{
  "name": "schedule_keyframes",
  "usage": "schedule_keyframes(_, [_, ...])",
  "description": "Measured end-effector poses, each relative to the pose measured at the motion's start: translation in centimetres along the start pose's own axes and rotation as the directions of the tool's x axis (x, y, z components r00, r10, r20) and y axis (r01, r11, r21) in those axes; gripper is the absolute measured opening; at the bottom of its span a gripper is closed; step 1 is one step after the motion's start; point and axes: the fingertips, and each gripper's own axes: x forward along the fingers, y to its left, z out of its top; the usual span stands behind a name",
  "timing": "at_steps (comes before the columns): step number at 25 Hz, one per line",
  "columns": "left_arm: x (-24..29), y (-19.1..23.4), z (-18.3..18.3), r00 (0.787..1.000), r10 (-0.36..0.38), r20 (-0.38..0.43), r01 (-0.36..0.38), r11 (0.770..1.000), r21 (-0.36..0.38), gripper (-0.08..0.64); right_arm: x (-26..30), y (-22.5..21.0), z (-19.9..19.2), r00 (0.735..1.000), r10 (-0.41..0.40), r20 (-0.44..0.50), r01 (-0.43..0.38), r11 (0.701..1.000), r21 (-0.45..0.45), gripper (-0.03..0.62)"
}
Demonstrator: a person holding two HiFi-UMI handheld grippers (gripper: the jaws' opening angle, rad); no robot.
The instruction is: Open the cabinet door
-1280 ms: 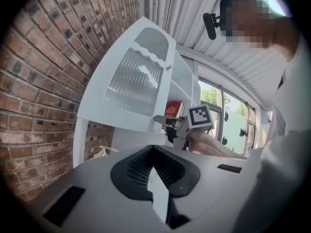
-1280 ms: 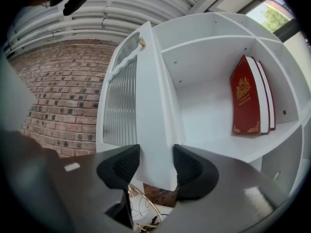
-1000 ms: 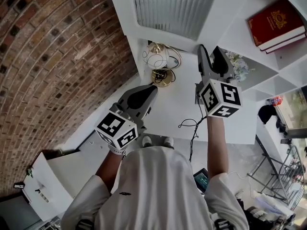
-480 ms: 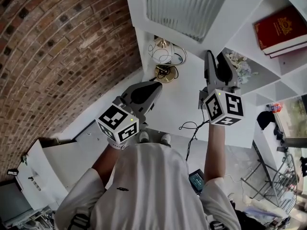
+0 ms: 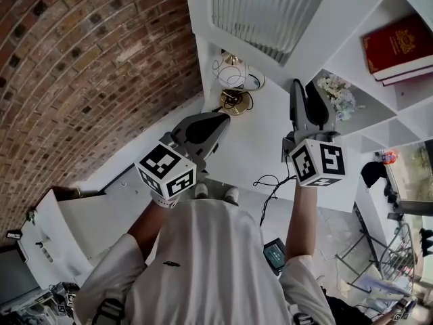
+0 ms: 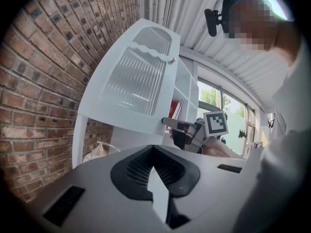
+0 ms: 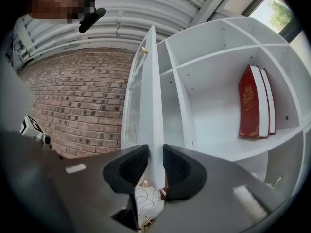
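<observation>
The white cabinet door, with a ribbed glass panel and a small gold knob, stands swung out from the shelf unit. My right gripper reaches level to the door's lower free edge. In the right gripper view that edge runs straight between the two dark pads, which have just been closing and now sit against both faces, so the right gripper is shut on it. My left gripper hangs beside it under the door, shut and holding nothing. In the left gripper view my left gripper looks toward the door.
A brick wall runs close on the left. Beneath the door, a gold-based lamp with looped wire stands on the white counter. Red books and pale flowers fill the open shelves at right. A black cable trails over the counter's front edge.
My right gripper has crept forward onto the door's edge and its jaws have narrowed around it. The left gripper has kept its place.
</observation>
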Motion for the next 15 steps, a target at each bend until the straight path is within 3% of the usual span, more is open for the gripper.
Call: schedule_keyframes(15, [0.4, -0.5, -0.2, 0.999, -0.033, -0.006, 0.033, 0.999, -0.005, 0.009, -2.1, 3.1, 0.1, 0.995, 0.1, -0.003, -0.099, 0.995, 0.02, 0.087])
